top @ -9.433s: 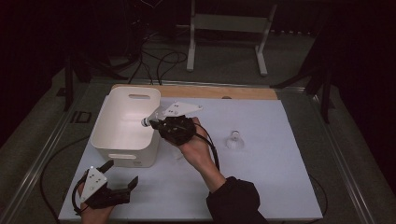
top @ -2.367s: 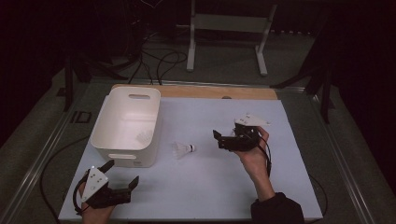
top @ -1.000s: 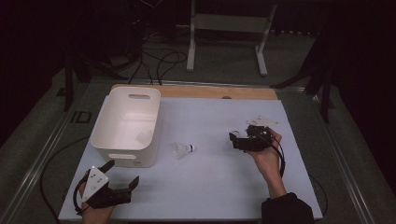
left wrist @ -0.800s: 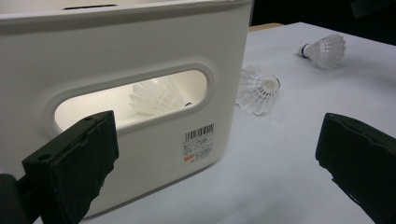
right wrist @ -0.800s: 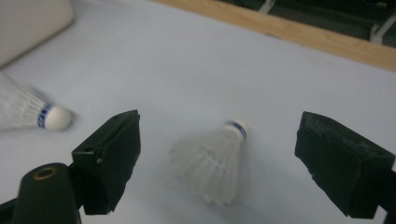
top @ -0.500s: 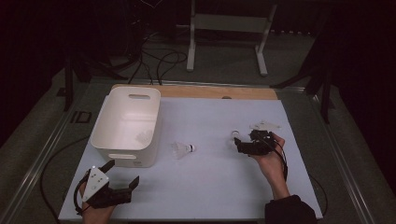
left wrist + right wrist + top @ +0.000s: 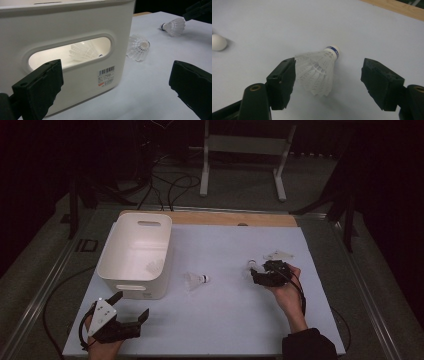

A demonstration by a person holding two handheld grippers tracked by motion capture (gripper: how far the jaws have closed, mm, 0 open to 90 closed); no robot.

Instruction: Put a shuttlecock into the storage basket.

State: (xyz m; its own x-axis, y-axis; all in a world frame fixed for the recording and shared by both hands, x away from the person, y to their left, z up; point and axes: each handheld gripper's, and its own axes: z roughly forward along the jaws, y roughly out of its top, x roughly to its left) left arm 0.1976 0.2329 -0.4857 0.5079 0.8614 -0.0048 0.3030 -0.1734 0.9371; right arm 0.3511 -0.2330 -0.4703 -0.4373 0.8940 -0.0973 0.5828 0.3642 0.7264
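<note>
1. The left tool [image 7: 116,322] rests at the near left corner of the white-covered desk [image 7: 225,330], jaws spread wide on nothing, facing the white plastic bin [image 7: 135,255].
2. The right tool [image 7: 257,276] has just been closing, yet its jaws stand apart around the white plastic shuttlecock [image 7: 318,68]: one pad touches the skirt, the other is clear.
3. That shuttlecock lies on its side on the desk's right half, cork pointing away from the tool.

The room is dark all around, and the white table [image 7: 220,315] is lit from above. The close pictures are bright, with soft shadows and slightly blurry edges.
</note>
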